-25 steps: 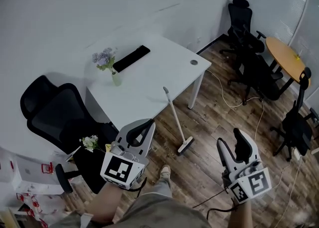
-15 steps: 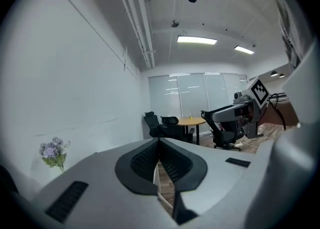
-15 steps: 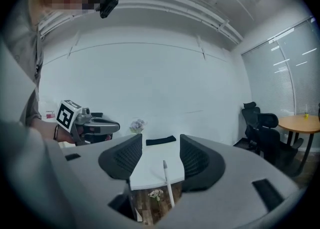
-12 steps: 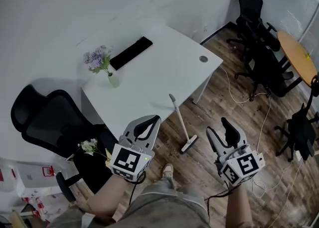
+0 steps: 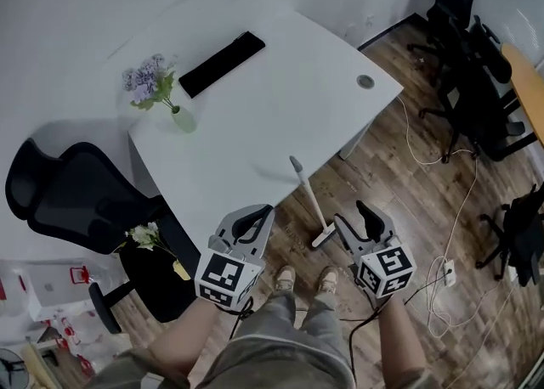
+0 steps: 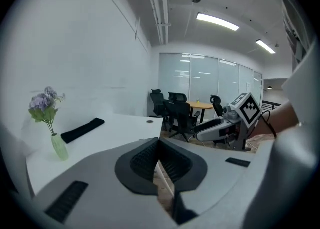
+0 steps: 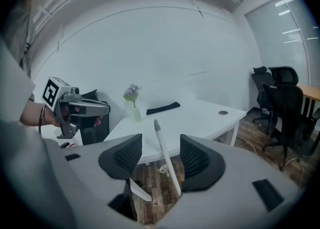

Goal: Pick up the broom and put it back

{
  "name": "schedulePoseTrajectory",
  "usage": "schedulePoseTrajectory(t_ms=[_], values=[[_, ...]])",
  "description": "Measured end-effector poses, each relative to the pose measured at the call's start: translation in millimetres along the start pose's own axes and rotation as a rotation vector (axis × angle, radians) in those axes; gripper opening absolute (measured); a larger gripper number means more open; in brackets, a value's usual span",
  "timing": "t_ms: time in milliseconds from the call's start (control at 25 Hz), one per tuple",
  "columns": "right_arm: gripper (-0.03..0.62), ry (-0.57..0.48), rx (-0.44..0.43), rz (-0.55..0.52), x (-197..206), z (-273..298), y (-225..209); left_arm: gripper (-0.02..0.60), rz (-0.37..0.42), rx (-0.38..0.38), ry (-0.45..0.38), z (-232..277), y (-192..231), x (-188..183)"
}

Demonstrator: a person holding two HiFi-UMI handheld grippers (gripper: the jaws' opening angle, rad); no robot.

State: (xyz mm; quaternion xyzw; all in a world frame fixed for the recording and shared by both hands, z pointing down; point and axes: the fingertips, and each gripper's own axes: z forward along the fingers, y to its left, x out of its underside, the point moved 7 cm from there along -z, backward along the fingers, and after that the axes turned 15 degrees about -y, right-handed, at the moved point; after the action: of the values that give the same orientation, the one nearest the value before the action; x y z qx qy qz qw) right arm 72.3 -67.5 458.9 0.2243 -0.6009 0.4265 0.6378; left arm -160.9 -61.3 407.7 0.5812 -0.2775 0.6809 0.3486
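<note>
A white broom (image 5: 308, 195) leans with its handle against the front edge of the white desk (image 5: 280, 98), its head on the wood floor. In the right gripper view the broom's handle (image 7: 165, 157) stands in line between the open jaws, farther off and not touched. My right gripper (image 5: 356, 223) is open, just right of the broom's head. Left of the broom, my left gripper (image 5: 247, 225) hovers with jaws shut and empty (image 6: 159, 160). Each gripper shows in the other's view: the right gripper (image 6: 220, 127) and the left gripper (image 7: 82, 107).
On the desk stand a vase of purple flowers (image 5: 160, 93) and a black pad (image 5: 221, 63). A black office chair (image 5: 75, 200) sits at left, more chairs (image 5: 467, 81) at right. White cables (image 5: 442, 292) trail on the floor. The person's shoes (image 5: 304, 279) are below the broom.
The view has closed in on the desk and broom. My right gripper has moved left, up beside the broom's head. The left gripper stays shut near the desk's edge.
</note>
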Motion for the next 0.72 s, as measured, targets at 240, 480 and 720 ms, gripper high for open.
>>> schedulePoseTrajectory(t_ms=[240, 480, 720], values=[[0.236, 0.120, -0.056, 0.024, 78, 36, -24, 0.015, -0.061, -0.046, 0.060, 25, -6, 55], [0.236, 0.210, -0.111, 0.032, 149, 68, -39, 0.015, -0.086, -0.060, 0.116, 41, -13, 106], [0.236, 0.259, -0.158, 0.024, 204, 98, -50, 0.015, -0.151, -0.109, 0.141, 51, -18, 145]])
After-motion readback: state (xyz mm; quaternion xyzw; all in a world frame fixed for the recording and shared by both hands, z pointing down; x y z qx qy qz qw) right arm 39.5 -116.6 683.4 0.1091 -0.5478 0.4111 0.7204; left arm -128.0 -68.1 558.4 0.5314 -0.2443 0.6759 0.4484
